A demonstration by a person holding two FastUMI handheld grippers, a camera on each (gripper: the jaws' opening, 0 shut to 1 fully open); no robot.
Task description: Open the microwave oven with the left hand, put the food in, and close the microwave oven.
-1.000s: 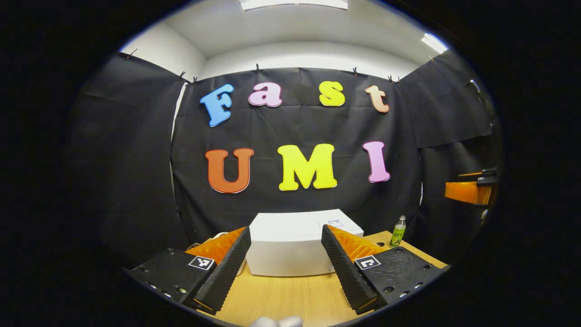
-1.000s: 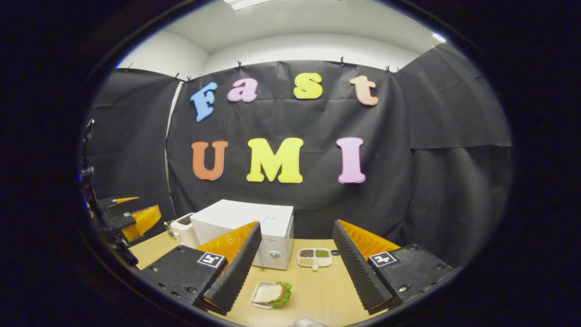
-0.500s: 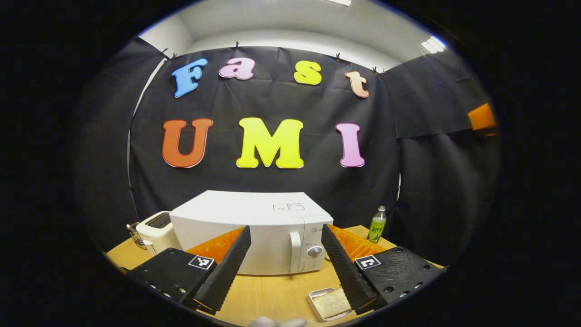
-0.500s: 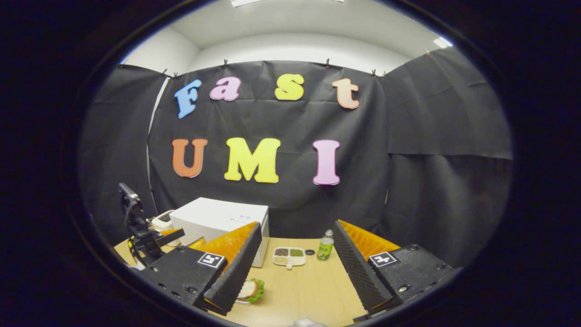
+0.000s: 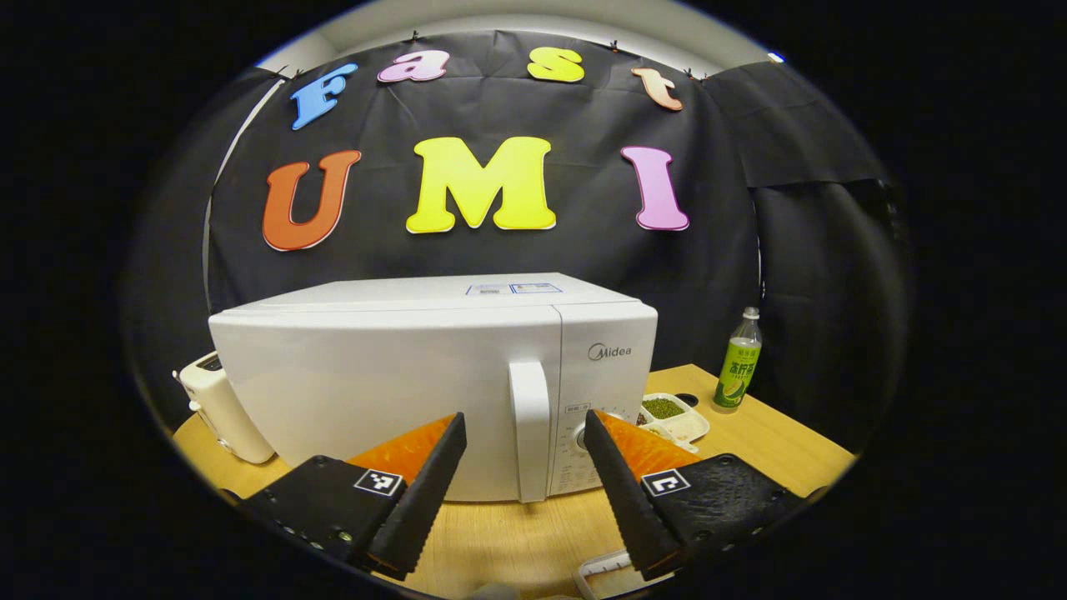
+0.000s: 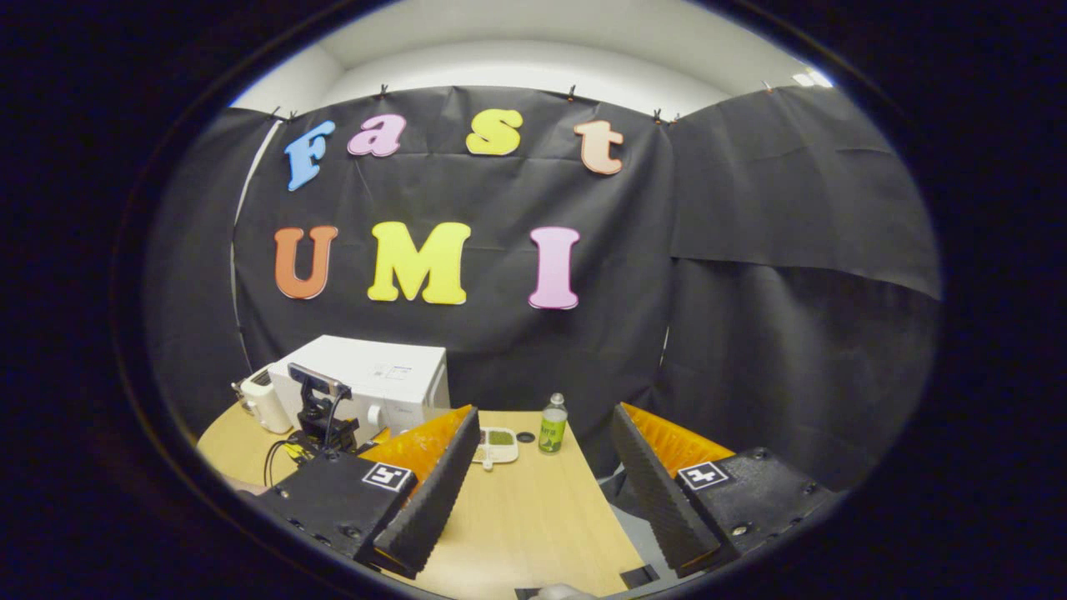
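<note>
The left gripper (image 5: 521,475) faces the shut microwave (image 5: 400,375) on the worktop (image 5: 775,442), fingers wide either side of its handle (image 5: 530,429) without touching, while the right gripper (image 6: 542,492), fingers wide and empty, hangs over the worktop's corner, well apart.

The microwave oven (image 5: 433,375) bore the brand "Midea" on its control panel, beyond the left jaws. The bottle's (image 5: 738,360) label print was too small to read.
</note>
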